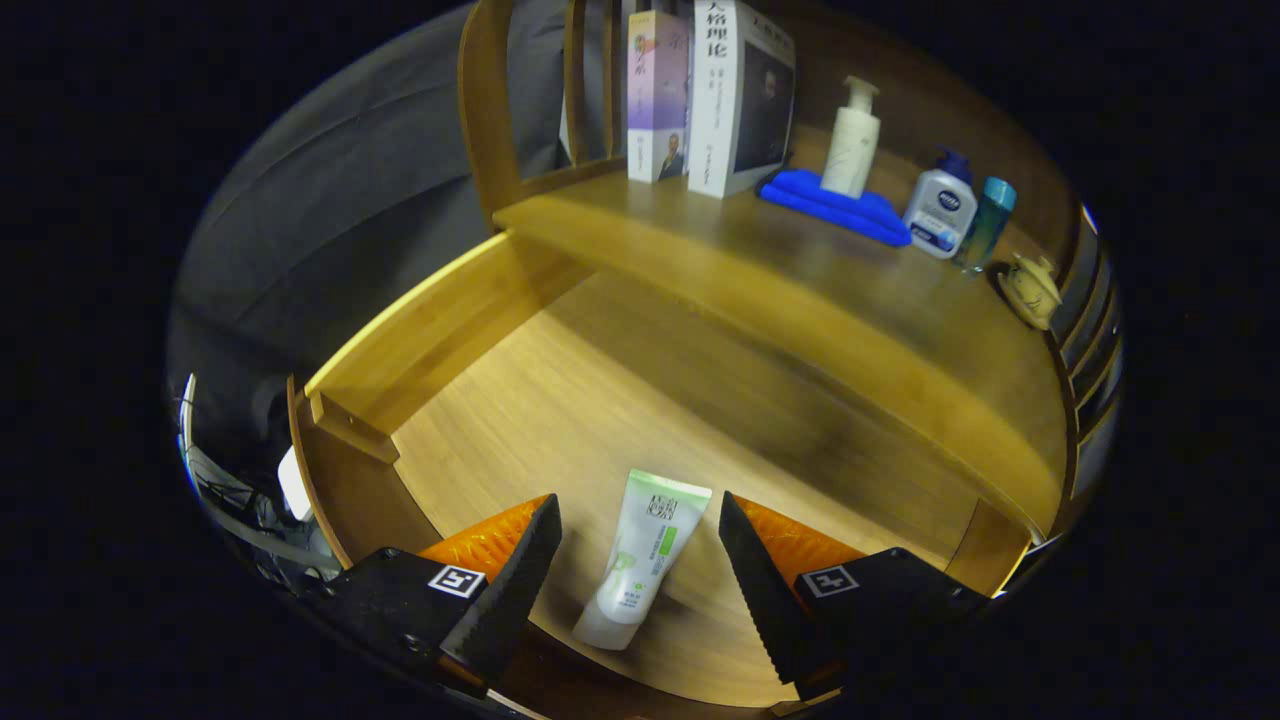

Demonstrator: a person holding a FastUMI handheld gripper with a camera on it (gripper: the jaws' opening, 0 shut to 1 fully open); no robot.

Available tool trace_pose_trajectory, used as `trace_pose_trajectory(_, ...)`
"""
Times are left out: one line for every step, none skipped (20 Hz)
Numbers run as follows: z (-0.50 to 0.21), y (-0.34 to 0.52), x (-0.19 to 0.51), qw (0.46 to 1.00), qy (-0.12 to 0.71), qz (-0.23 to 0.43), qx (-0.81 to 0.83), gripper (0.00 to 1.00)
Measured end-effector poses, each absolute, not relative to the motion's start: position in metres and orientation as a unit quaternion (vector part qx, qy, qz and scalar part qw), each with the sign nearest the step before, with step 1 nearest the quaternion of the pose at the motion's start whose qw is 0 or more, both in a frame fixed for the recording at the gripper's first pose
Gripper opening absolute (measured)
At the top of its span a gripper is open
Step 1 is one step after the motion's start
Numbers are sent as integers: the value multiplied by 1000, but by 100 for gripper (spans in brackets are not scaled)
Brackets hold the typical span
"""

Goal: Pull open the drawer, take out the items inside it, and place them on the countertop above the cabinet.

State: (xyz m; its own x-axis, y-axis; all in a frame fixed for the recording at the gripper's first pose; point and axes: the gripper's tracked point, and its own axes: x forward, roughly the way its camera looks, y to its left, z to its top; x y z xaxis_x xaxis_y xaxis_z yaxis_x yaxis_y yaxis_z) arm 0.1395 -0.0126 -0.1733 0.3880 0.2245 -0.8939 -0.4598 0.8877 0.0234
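While the drawer point(480, 330) stands pulled open, the hand-held gripper point(640, 545) hangs over it with its fingers spread wide apart, clamped on nothing. Between the fingers, touching neither, a white and green tube point(643, 560) lies on the drawer floor. Well beyond them, on the surface point(760, 270) above, stand two books point(705, 95), a white pump bottle point(852, 140) on a blue cloth point(835, 208), and two smaller bottles point(958, 210).
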Motion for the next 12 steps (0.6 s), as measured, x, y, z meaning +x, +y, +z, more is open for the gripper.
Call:
trace_pose_trajectory(-179, -12, 139, 820, 519, 211, -117, 99)
trace_pose_trajectory(-183, -13, 138, 815, 525, 214, -121, 99)
trace_pose_trajectory(-188, -16, 138, 808, 535, 213, -124, 98)
trace_pose_trajectory(-192, -17, 138, 805, 541, 213, -121, 99)
trace_pose_trajectory(-194, -19, 136, 800, 548, 213, -118, 99)
trace_pose_trajectory(-197, -20, 135, 795, 555, 214, -116, 99)
trace_pose_trajectory(-198, -21, 134, 791, 561, 216, -113, 99)
trace_pose_trajectory(-202, -22, 133, 788, 565, 217, -113, 98)
trace_pose_trajectory(-204, -23, 133, 785, 569, 217, -114, 98)
trace_pose_trajectory(-205, -26, 132, 783, 571, 216, -117, 98)
trace_pose_trajectory(-209, -28, 132, 781, 574, 216, -119, 94)
trace_pose_trajectory(-212, -31, 131, 779, 577, 213, -123, 89)
